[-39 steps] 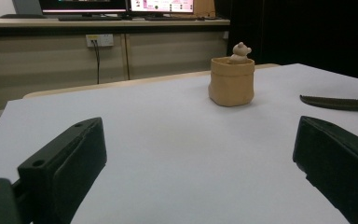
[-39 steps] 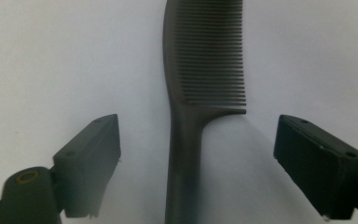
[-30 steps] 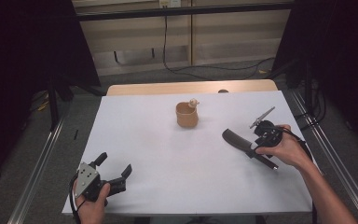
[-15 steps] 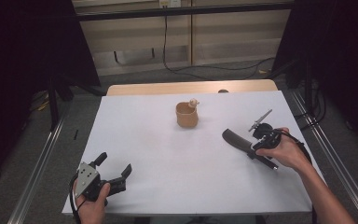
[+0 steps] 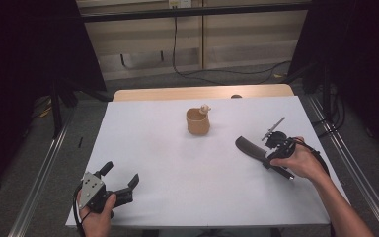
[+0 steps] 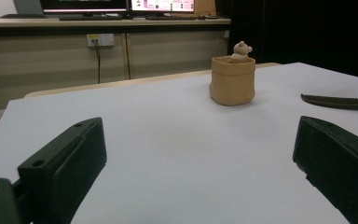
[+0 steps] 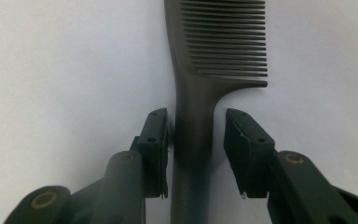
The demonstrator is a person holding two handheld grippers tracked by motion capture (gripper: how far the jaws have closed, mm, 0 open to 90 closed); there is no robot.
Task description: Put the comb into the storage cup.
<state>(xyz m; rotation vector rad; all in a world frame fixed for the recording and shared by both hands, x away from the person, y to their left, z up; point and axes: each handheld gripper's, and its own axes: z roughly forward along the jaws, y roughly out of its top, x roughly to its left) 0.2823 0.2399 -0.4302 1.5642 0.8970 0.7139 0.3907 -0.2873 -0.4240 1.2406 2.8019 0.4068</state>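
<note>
From the high view, the right gripper (image 5: pixel 272 148) covers the dark comb's (image 5: pixel 249 148) handle on the white table (image 5: pixel 177 163). The left gripper (image 5: pixel 116 178) rests open and empty.

The left gripper view cuts the comb off at the edge.

The right gripper view shows the jaws closing in, the handle between them. The left pad looks like it touches; the right has a small gap.

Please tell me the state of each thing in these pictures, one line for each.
Comb: lying flat on the table, handle between the right gripper's jaws.
Right gripper: jaws closing, a gap left on one side.
Left gripper: open, empty.
Brown pot: upright, a small bear figure inside.
</note>
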